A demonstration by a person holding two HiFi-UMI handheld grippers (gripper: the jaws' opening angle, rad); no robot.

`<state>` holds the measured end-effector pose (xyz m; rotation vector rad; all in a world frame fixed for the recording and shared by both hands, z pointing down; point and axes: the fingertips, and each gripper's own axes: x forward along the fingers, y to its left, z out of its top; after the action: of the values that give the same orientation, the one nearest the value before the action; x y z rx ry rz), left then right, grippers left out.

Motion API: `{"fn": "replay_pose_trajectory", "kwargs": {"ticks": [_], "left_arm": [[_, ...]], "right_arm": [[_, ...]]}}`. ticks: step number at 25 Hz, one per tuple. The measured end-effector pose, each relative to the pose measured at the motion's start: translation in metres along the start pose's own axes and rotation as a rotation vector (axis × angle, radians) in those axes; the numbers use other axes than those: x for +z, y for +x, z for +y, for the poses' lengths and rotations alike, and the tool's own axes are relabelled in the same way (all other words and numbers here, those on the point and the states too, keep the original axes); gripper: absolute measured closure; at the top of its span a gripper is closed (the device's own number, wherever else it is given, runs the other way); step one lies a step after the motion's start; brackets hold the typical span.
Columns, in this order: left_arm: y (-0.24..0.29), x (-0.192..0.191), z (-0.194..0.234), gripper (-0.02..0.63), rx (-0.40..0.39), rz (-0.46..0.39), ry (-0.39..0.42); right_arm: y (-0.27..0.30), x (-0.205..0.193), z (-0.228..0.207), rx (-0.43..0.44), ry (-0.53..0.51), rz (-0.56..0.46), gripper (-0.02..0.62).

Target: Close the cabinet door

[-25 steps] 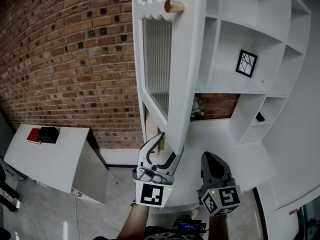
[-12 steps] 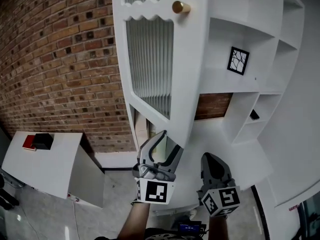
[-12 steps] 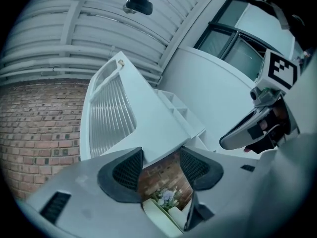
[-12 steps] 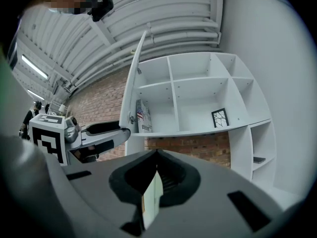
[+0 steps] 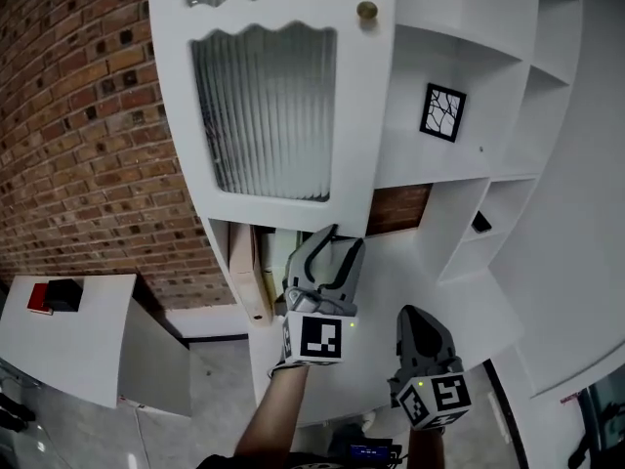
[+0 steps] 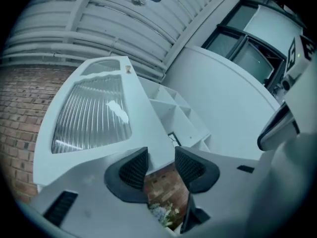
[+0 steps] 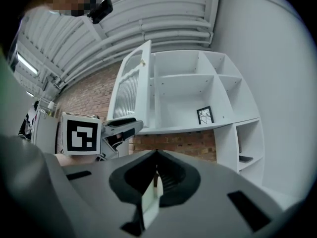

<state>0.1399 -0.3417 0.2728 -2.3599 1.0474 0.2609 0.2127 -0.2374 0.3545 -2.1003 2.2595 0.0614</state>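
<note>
The white cabinet door has ribbed glass and a brass knob. It stands partly open in front of the white shelf unit. My left gripper is open at the door's lower right corner, and that bottom edge runs into the gap between its fingers. In the left gripper view the door rises above the two dark pads. My right gripper hangs lower right, shut and apart from the door. The right gripper view shows the door ajar beside the open shelves.
A small framed picture stands on a shelf, and a dark object lies in a lower compartment. A brick wall is behind on the left. A white table with a red and black item stands at lower left. Wooden boards lean under the cabinet.
The door has swung toward the cabinet, from nearly edge-on to broadside. My left gripper moved right and up along with its lower edge. The right gripper has stayed put.
</note>
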Motion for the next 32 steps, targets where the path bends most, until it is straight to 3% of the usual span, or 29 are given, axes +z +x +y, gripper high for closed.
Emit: {"fn": "replay_pose_trajectory", "kwargs": {"ticks": [2,4,10,13,21,32], "left_arm": [[0.001,0.004,0.007,0.505,0.022,-0.059,-0.010],[0.002,0.005,0.010,0.508,0.026,-0.103,-0.062],[0.013,-0.007,0.020,0.561,0.036,-0.090,-0.103],[0.019,-0.011,0.023,0.566,0.043,-0.091,-0.098],[0.031,-0.017,0.044,0.584,0.087,-0.129,-0.257],[0.045,-0.031,0.051,0.591,0.066,-0.115,-0.279]], "right_arm": [[0.005,-0.005,-0.011,-0.012,0.006,0.012,0.595],[0.013,-0.009,-0.020,-0.020,0.020,0.022,0.595],[0.037,-0.021,-0.021,0.011,0.035,0.049,0.595],[0.047,-0.023,-0.023,0.022,0.035,0.056,0.595],[0.070,-0.019,-0.030,0.039,0.033,0.049,0.595],[0.081,-0.027,-0.036,0.041,0.044,0.065,0.595]]}}
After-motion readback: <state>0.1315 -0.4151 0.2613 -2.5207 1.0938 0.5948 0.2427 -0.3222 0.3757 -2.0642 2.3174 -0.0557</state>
